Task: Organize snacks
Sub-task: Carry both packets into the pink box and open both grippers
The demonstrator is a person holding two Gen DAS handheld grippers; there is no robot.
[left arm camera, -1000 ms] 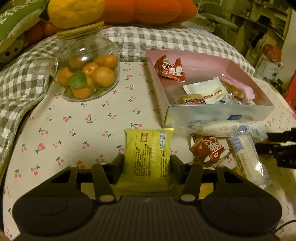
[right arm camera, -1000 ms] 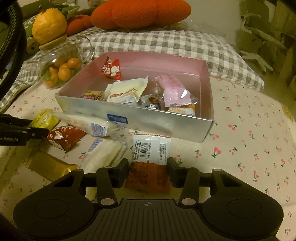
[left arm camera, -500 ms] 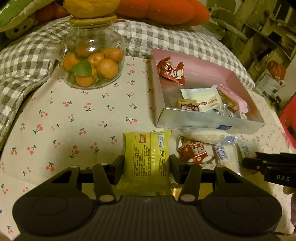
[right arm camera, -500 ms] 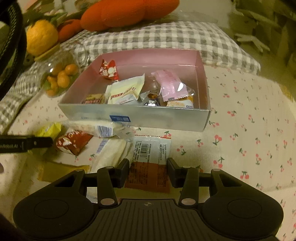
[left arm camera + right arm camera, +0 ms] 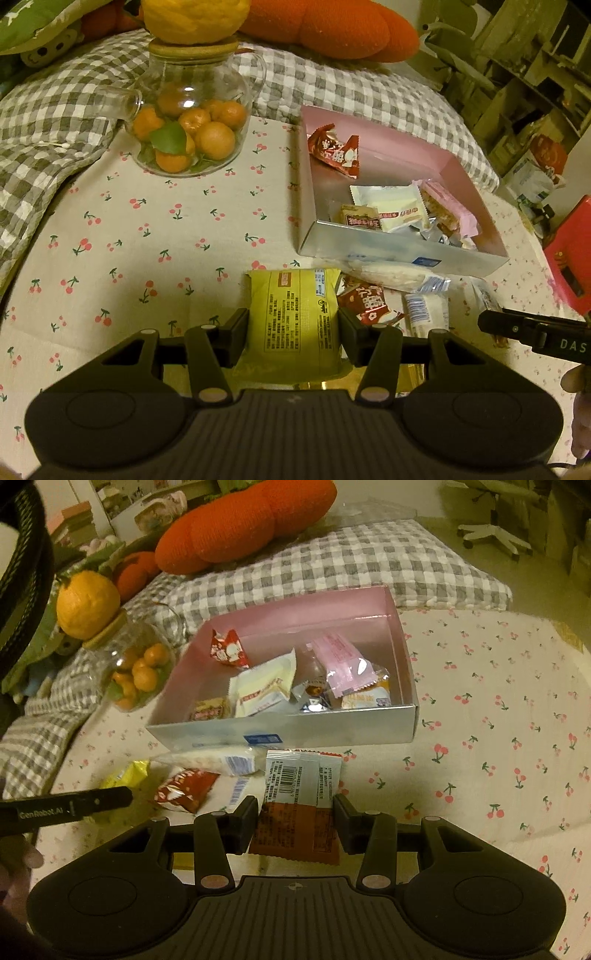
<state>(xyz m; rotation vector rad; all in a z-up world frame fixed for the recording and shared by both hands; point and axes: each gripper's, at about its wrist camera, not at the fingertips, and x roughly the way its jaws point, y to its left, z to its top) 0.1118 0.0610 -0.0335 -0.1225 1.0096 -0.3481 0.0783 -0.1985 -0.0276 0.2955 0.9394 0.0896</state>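
My left gripper (image 5: 293, 334) is shut on a yellow snack packet (image 5: 293, 317), held just above the cherry-print cloth in front of the pink box (image 5: 388, 254). My right gripper (image 5: 295, 821) is shut on a red and white snack packet (image 5: 299, 801), lifted near the box's (image 5: 280, 731) front wall. The box holds several snacks: a red candy packet (image 5: 227, 650), a white packet (image 5: 264, 688), a pink wafer packet (image 5: 341, 664). Loose on the cloth before the box lie a red packet (image 5: 367, 302) and white rice-cracker packets (image 5: 395, 275). Each gripper shows at the edge of the other's view.
A glass jar of small oranges (image 5: 188, 125) with a cork lid and a big yellow fruit on top stands left of the box. A checked quilt (image 5: 332, 565) and orange cushion (image 5: 243, 520) lie behind. A red box (image 5: 572, 254) sits at far right.
Both grippers have rolled and the right one has risen a little with its packet. The views have tilted, and the box and jar now sit lower and more slanted in them.
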